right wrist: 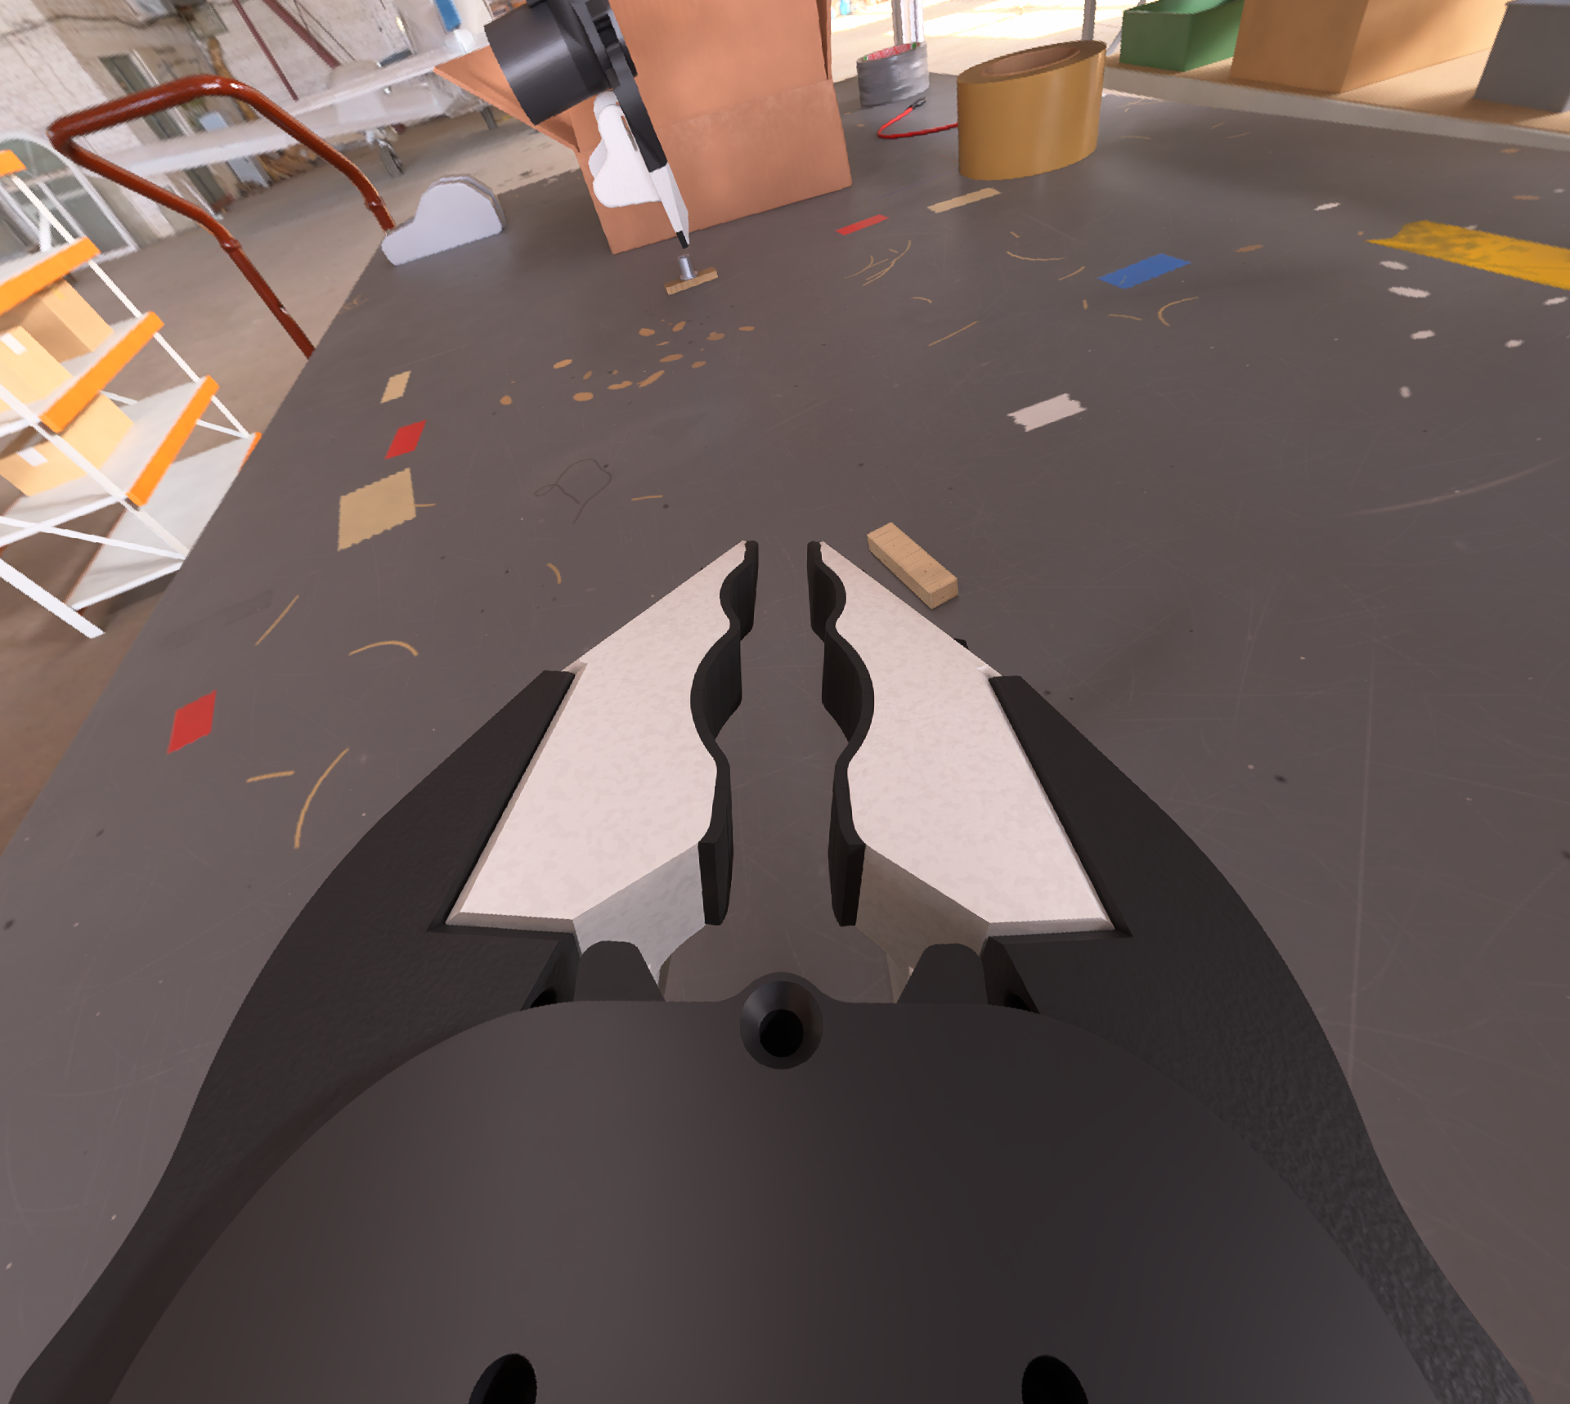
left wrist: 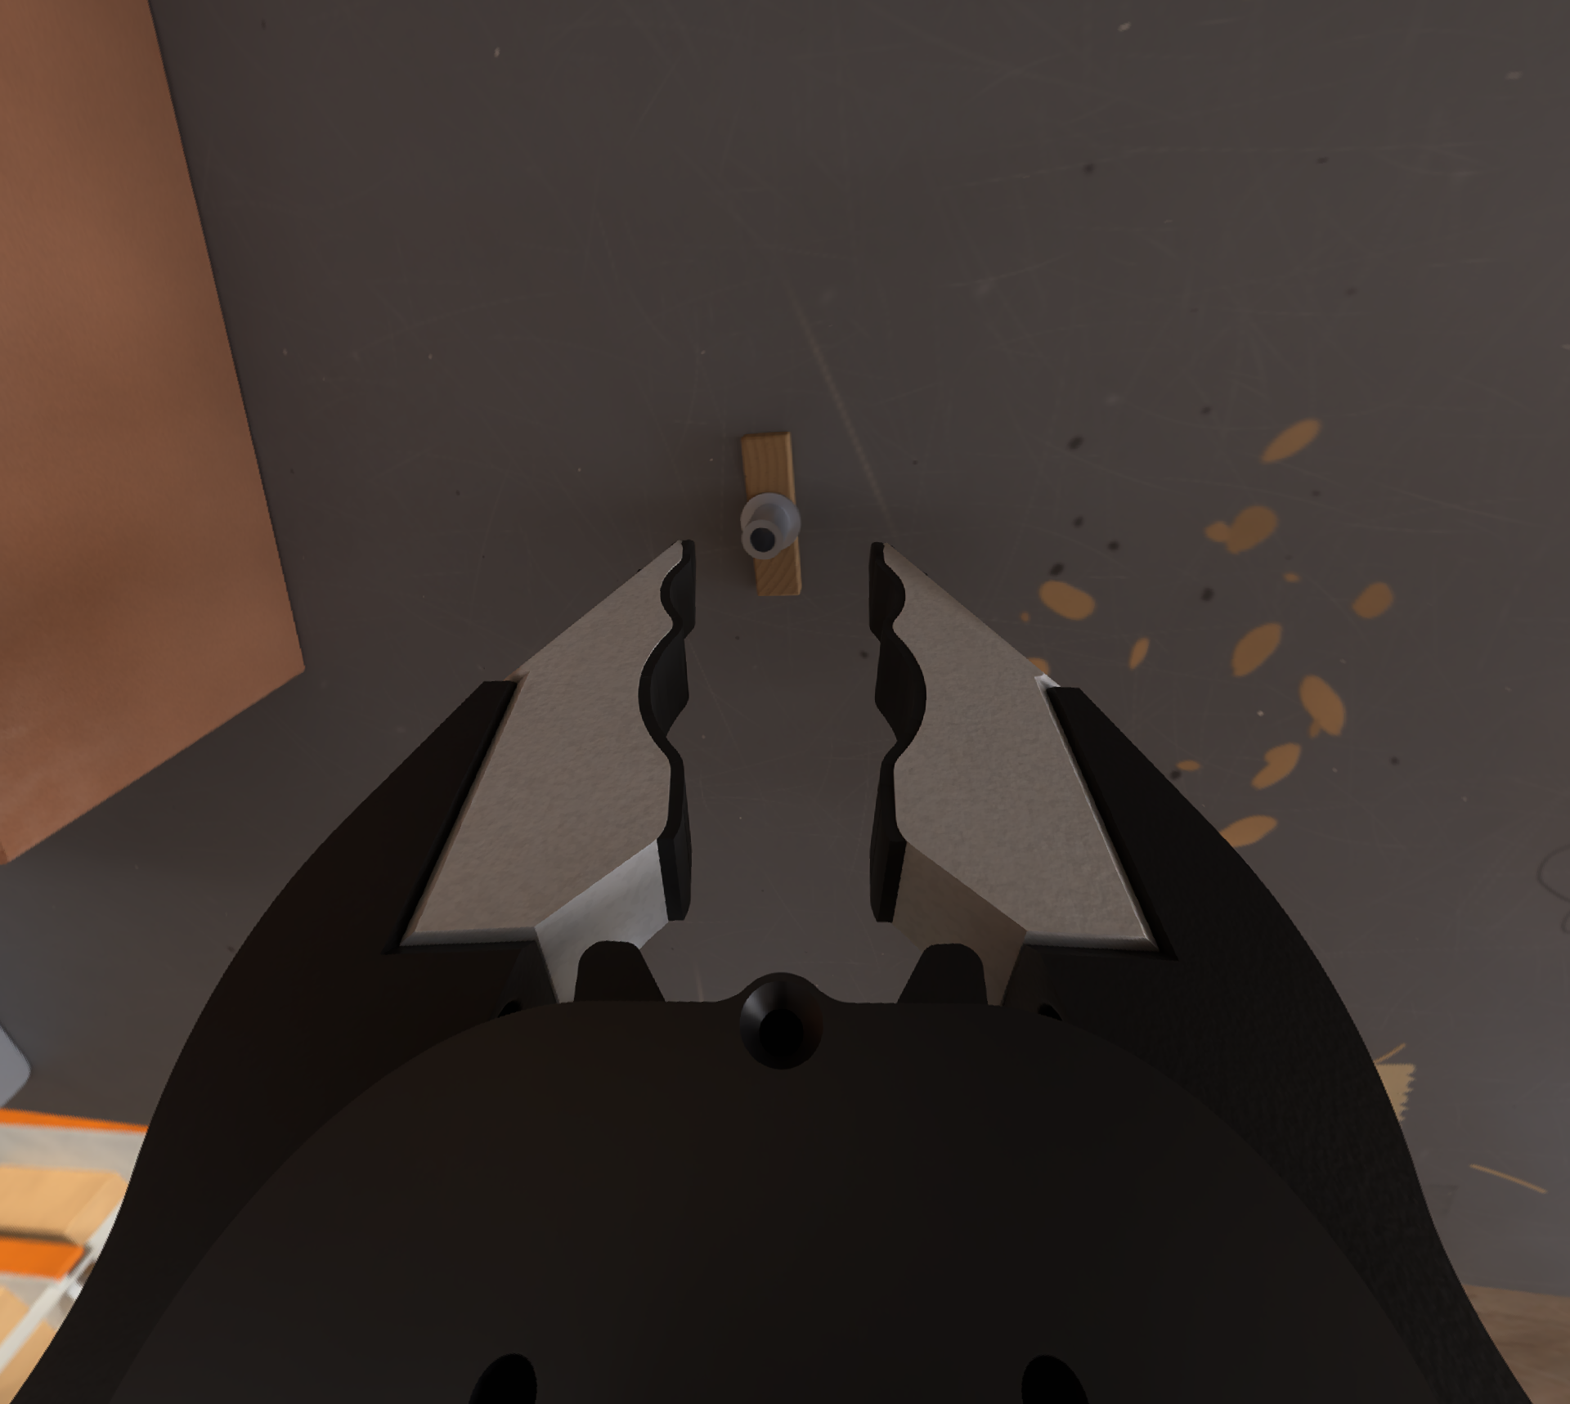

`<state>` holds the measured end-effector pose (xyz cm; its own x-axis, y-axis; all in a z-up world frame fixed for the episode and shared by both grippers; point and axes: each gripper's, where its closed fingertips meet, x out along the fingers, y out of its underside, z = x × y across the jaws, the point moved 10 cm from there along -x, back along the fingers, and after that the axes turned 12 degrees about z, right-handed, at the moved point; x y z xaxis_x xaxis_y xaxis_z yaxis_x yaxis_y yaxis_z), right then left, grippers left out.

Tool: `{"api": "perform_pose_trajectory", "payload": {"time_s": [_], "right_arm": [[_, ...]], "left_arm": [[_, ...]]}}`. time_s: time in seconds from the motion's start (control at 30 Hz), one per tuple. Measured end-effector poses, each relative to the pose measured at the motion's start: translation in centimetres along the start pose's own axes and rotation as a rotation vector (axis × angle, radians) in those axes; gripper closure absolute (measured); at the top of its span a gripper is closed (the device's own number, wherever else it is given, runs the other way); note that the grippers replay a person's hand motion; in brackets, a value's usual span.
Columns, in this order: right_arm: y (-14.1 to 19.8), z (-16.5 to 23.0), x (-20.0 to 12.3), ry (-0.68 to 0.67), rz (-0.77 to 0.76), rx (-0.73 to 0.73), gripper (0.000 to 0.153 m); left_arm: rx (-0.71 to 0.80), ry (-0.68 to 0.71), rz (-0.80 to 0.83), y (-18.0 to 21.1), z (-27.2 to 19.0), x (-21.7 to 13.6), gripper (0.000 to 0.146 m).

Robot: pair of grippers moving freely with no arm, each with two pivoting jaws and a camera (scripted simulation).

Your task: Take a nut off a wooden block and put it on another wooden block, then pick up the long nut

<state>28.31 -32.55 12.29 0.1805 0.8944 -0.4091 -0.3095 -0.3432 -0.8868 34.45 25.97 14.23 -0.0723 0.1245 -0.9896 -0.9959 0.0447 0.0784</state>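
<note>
Left wrist view: the left tongs (left wrist: 782, 548) are hanging wide open, empty, above a nut (left wrist: 767, 520) sitting on a wooden block (left wrist: 770, 512); the right tongs (right wrist: 782, 548) are hovering slightly parted, empty, over the worktop (right wrist: 1189, 599).

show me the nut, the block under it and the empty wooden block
nut (left wrist: 769, 526), left wrist view, on its flanged top.
block under the nut (left wrist: 767, 461), left wrist view, on its bare far end.
empty wooden block (right wrist: 912, 565), right wrist view, on its top face.
</note>
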Motion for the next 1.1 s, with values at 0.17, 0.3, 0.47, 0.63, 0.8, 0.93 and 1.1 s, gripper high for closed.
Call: {"api": "perform_pose_trajectory", "payload": {"time_s": [0.17, 0.3, 0.47, 0.63, 0.8, 0.93, 1.1], "right_arm": [[-0.2, 0.4, -0.2, 0.016, -0.001, -0.022, 0.141], [-0.3, 0.4, -0.3, 0.032, 0.0, -0.031, 0.141], [-0.3, 0.4, -0.3, 0.032, -0.002, -0.028, 0.141], [-0.4, 0.5, -0.4, 0.049, -0.002, -0.033, 0.142], [-0.5, 0.5, -0.2, 0.054, 0.005, -0.029, 0.142], [-0.5, 0.5, 0.2, 0.086, 0.037, -0.049, 0.142], [-0.5, 0.4, 0.4, 0.157, 0.074, -0.082, 0.142]], "left_arm": [[-0.062, -0.021, 0.054, -0.3, 0.5, 1.2, 0.106], [-0.08, -0.015, 0.089, -0.5, 0.5, 1.9, 0.116], [-0.095, 0.009, 0.124, -0.6, 0.4, 2.6, 0.135], [-0.048, -0.014, 0.06, -0.5, -0.3, 1.5, 0.135], [0.053, -0.038, -0.156, 0.1, -2.6, -2.4, 0.135], [0.204, -0.062, -0.352, 0.5, -7.1, -6.6, 0.135], [0.481, -0.029, -0.52, 0.6, -14.9, -10.0, 0.135]]}}
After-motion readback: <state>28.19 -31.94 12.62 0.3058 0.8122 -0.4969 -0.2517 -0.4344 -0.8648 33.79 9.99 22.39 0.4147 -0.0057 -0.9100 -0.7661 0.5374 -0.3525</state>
